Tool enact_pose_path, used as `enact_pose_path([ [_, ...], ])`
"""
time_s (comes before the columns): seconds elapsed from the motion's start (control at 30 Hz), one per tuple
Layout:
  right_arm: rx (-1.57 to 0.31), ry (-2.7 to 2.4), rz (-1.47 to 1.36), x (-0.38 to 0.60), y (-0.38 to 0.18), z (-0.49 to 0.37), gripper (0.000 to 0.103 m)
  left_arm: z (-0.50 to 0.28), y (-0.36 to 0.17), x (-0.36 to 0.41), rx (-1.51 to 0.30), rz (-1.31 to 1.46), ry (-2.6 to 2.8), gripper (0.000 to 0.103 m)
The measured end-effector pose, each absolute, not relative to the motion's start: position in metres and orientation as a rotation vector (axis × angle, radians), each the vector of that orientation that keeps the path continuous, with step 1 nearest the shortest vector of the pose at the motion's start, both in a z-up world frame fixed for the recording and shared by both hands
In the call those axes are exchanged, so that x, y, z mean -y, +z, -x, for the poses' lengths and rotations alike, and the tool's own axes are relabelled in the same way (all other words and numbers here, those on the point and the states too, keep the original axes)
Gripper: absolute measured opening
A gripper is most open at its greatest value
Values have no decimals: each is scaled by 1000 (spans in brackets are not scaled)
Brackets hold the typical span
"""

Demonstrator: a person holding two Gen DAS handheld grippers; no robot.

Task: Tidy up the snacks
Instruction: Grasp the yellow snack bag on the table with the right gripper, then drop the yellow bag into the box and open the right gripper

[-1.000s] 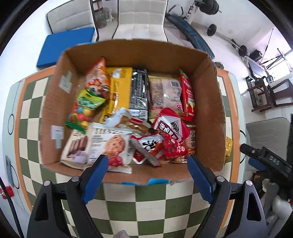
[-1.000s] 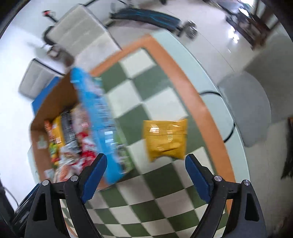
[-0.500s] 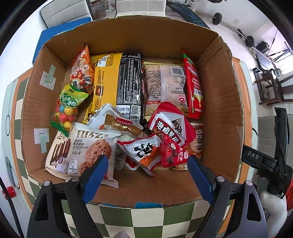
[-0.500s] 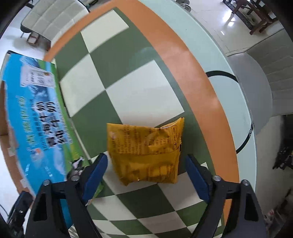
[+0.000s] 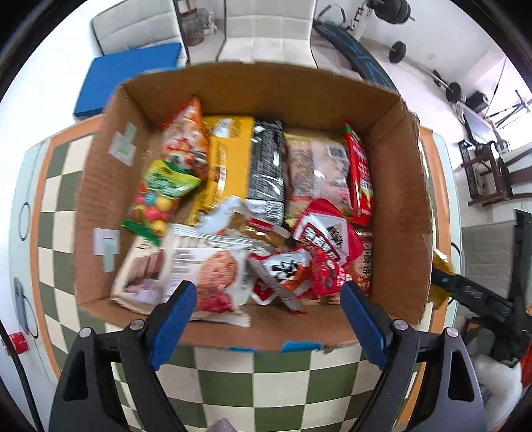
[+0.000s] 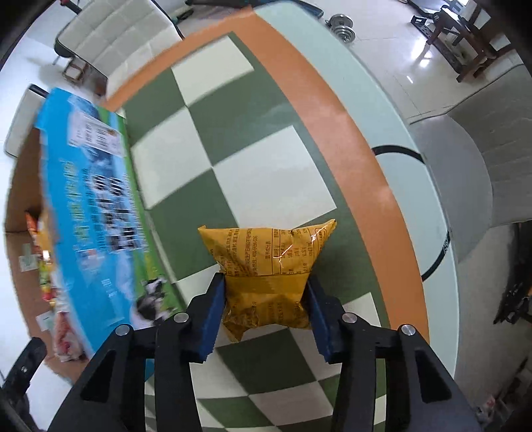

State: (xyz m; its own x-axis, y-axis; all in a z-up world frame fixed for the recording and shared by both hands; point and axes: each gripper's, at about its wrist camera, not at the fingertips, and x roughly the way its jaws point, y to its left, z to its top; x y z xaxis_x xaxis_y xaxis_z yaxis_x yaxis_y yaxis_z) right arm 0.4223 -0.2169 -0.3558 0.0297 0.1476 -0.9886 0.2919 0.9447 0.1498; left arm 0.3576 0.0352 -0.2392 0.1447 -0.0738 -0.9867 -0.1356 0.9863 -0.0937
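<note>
A cardboard box (image 5: 395,186) on the checkered table holds several snack packets, among them a red packet (image 5: 327,232) and a cookie packet (image 5: 199,269). My left gripper (image 5: 266,299) is open and empty above the box's near wall. In the right wrist view my right gripper (image 6: 266,292) is shut on a yellow snack bag (image 6: 266,262), squeezing its near half just above the table, right of the box's blue printed side (image 6: 89,206). A corner of the yellow bag (image 5: 442,262) shows past the box in the left wrist view.
The table (image 6: 266,176) has a green and white check with an orange border (image 6: 365,159). Padded chairs (image 5: 266,30) and a blue cushion (image 5: 129,76) stand beyond the box. A grey chair (image 6: 465,172) is at the table's right edge. Gym gear lies on the floor.
My right gripper moved down onto the yellow bag and shut on it. My left gripper dipped toward the box, then pulled back; it stays open.
</note>
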Motion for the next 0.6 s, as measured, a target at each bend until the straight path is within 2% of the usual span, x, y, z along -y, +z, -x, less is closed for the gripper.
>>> enact_pose_path([
  [0.17, -1435, -13, -368, 206, -288, -414, 49, -352, -212, -63, -1368, 213, 68, 88],
  [0.2, -1410, 15, -366, 200, -273, -413, 49, -352, -208, -68, -1355, 215, 77, 90],
  [0.23, -1390, 43, -361, 195, -259, -413, 49, -352, -204, -73, -1345, 217, 83, 98],
  [0.27, -1373, 70, -357, 188, -247, -413, 49, -354, -202, -77, -1338, 223, 86, 101],
  [0.37, -1343, 155, -352, 168, -219, -423, 49, -358, -197, -90, -1314, 232, 109, 102],
  [0.47, -1337, 219, -330, 145, -205, -424, 49, -361, -199, -95, -1319, 223, 115, 102],
  [0.6, -1378, 285, -309, 105, -217, -432, 49, -364, -212, -100, -1342, 196, 127, 102],
])
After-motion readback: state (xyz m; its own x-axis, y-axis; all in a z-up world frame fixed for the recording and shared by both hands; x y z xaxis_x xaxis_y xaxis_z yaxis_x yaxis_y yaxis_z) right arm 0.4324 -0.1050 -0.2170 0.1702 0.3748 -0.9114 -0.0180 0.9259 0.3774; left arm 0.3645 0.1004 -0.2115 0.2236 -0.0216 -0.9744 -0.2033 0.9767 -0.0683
